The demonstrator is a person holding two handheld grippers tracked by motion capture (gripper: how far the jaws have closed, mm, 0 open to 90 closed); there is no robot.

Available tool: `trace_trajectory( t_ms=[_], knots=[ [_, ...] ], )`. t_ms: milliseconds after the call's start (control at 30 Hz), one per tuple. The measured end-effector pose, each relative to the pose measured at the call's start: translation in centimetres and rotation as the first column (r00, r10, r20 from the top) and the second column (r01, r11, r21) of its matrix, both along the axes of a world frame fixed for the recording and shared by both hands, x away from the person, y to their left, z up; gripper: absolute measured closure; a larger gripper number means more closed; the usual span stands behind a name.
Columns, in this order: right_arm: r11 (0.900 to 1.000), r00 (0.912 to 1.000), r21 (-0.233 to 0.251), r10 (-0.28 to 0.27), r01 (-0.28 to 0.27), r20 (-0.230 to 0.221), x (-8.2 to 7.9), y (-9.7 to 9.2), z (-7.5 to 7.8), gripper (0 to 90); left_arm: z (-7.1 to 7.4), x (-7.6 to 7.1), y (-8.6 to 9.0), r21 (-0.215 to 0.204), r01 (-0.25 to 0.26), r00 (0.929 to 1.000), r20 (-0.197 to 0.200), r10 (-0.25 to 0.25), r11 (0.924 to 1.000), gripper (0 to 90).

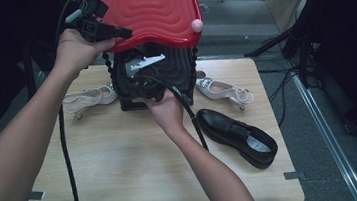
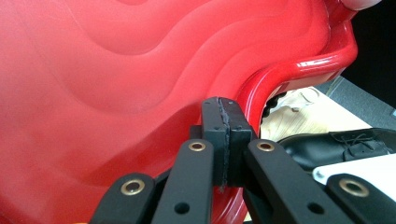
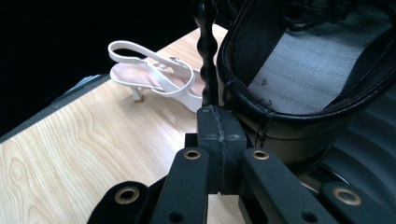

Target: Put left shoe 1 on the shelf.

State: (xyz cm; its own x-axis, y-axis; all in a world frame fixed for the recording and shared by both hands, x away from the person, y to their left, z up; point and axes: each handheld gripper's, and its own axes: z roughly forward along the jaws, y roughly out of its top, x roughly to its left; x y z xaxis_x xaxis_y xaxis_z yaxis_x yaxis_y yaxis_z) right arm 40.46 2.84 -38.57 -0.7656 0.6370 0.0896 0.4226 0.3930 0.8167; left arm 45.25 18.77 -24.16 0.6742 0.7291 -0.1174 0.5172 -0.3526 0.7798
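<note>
**A:** Fig. 1. What is the step, and how is it best done?

**B:** Loading the black case [image 1: 163, 72]. The left gripper [image 2: 224, 116] is at the left edge of the red lid [image 1: 157, 12], which stands raised. Its jaws are closed pad to pad, and I cannot tell if anything is pinched between them. The right gripper [image 3: 219, 126] is also closed, just beside the rim of the black shoe [image 3: 299, 70]. It should ideally keep the lid high and seat the shoe flat, clear of the beaded strap [image 3: 207, 60].

**A:** Contents?

**B:** That one shoe lies in the case, against its ribbed interior (the rest of the inside is hidden). Its mate [image 1: 238, 137] lies on the table [image 1: 124, 176] to the right. One white sandal [image 1: 90, 97] lies left of the case and the other sandal [image 1: 223, 91] right of it.
</note>
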Motion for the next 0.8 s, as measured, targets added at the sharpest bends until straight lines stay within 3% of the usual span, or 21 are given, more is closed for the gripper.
trace_trajectory(
  t_ms=[367, 467, 633, 800],
  knots=[
    [0.9998, 0.9999, 0.013, -0.012, 0.012, -0.011, 1.4, 2.0, 0.2, 90.0, 0.0, 0.0, 0.0, -0.001, -0.003, 1.0, 0.002, 0.003, 1.0, 90.0],
    [0.9997, 0.9985, 0.021, -0.015, 0.016, -0.054, 1.9, 2.2, -0.2, 90.0, 0.0, -0.1, 0.0, -0.002, -0.006, 1.0, 0.002, 0.006, 1.0, 90.0],
    [0.9997, 0.9988, 0.019, -0.014, 0.015, -0.046, 1.7, 2.2, -0.8, 90.0, 0.0, -0.1, 0.0, -0.003, -0.007, 1.0, 0.004, 0.007, 1.0, 90.0],
    [0.9992, 0.9992, 0.04, 0.001, 0.001, -0.039, 1.2, 1.2, -0.2, 90.0, 0.1, 0.0, 0.0, -0.005, -0.017, 0.9998, -0.012, 0.016, 0.9998, 90.0]
  ],
)
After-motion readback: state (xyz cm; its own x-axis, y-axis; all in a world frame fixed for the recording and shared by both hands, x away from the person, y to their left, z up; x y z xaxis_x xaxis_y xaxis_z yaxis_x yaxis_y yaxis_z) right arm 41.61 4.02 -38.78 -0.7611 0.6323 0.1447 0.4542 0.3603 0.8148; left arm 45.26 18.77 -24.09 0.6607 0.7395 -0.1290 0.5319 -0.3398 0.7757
